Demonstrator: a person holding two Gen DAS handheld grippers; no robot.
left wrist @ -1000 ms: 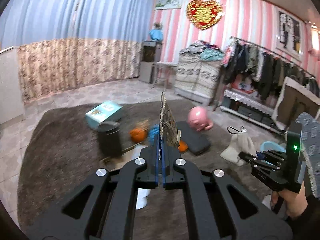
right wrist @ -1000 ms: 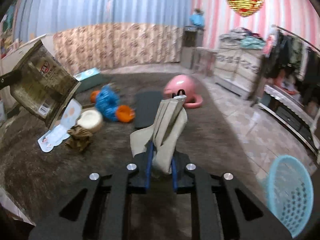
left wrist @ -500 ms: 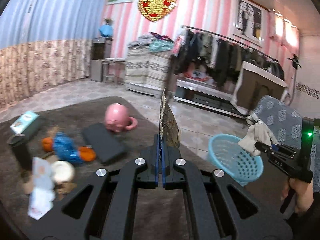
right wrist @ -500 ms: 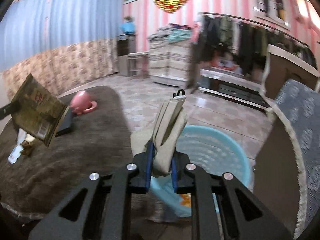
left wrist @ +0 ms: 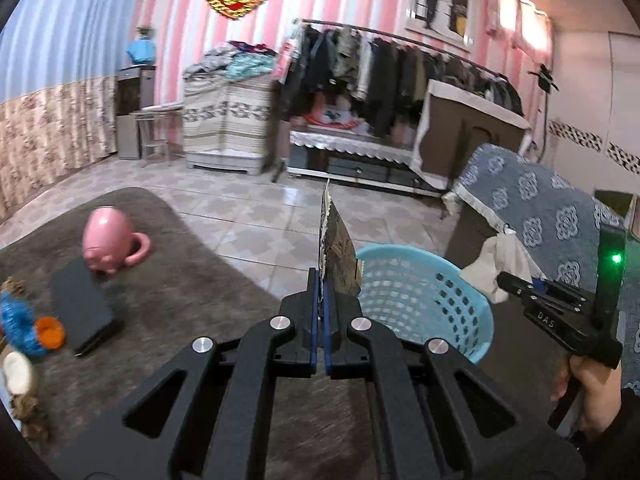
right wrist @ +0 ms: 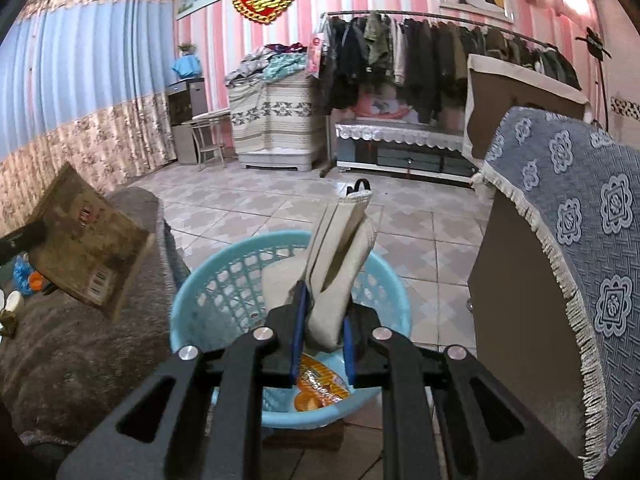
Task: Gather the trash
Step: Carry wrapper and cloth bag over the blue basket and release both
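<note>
My left gripper [left wrist: 321,280] is shut on a flat brown printed wrapper [left wrist: 338,250], held edge-on just left of a light blue basket [left wrist: 424,292]. From the right wrist view that same wrapper [right wrist: 86,244] hangs at the left above the rug. My right gripper [right wrist: 322,300] is shut on a folded beige cloth bag [right wrist: 340,260], held directly above the blue basket [right wrist: 200,292]. An orange snack wrapper [right wrist: 320,388] lies in the basket's bottom. The left wrist view shows the right gripper [left wrist: 508,280] with the beige bag [left wrist: 500,264] at the basket's right rim.
A brown shaggy rug [left wrist: 192,280] carries a pink pig toy [left wrist: 110,240], a black flat case [left wrist: 82,312], a blue and orange item [left wrist: 24,324] and scraps at the left edge. An armchair with a blue patterned cover [right wrist: 580,240] stands right of the basket. Tiled floor [left wrist: 256,216] lies beyond.
Both grippers swung right, away from the littered rug, to the blue basket. The right gripper with the beige bag now hangs over the basket; the left with the wrapper has come up beside it.
</note>
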